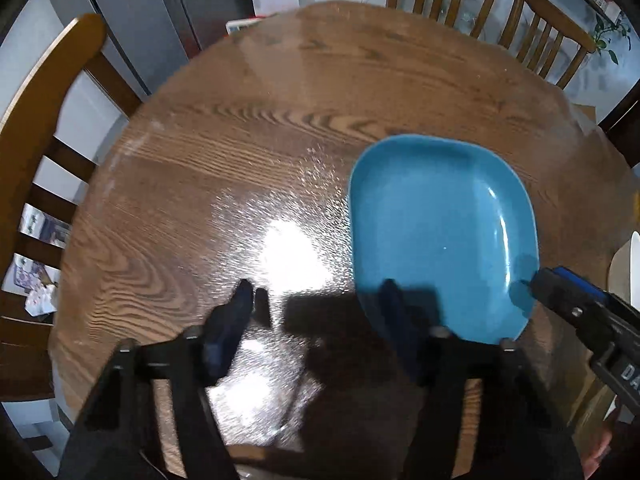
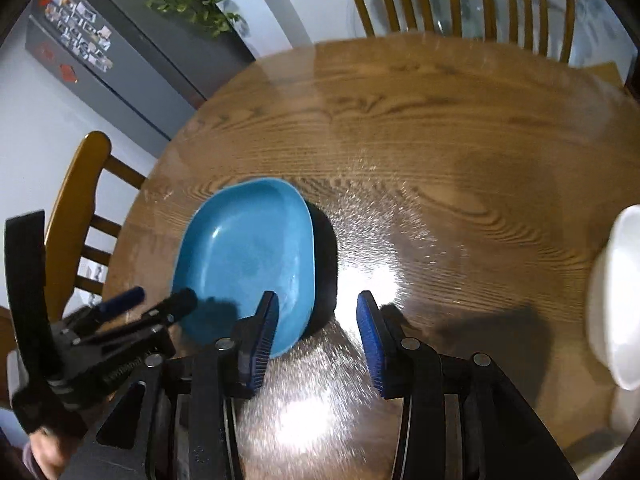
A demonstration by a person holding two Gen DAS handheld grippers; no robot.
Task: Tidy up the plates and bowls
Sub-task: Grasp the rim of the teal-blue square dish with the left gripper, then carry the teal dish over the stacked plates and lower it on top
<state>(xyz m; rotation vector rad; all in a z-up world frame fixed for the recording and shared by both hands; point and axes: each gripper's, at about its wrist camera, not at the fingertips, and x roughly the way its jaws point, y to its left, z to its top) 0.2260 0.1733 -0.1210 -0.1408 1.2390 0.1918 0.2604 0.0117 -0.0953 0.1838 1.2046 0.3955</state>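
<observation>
So the blue plate point(image 2: 248, 252) is sitting flat on the round wooden bench point(image 2: 440, 128), and both grippers are hanging over its near edge. The left hand-held gripper point(image 1: 316, 296) is standing with its jaws apart, nothing pinched; one finger point(image 1: 394, 308) is over the plate's near-left corner, the other is over bare wood. The right hand-held gripper point(image 2: 318, 304) is also gaping with nothing between the pads (its left pad point(image 2: 266, 320) is overlapping the plate's near rim). A white bowl point(image 2: 618, 300) is sitting well off to the plate's right, at the bench edge.
</observation>
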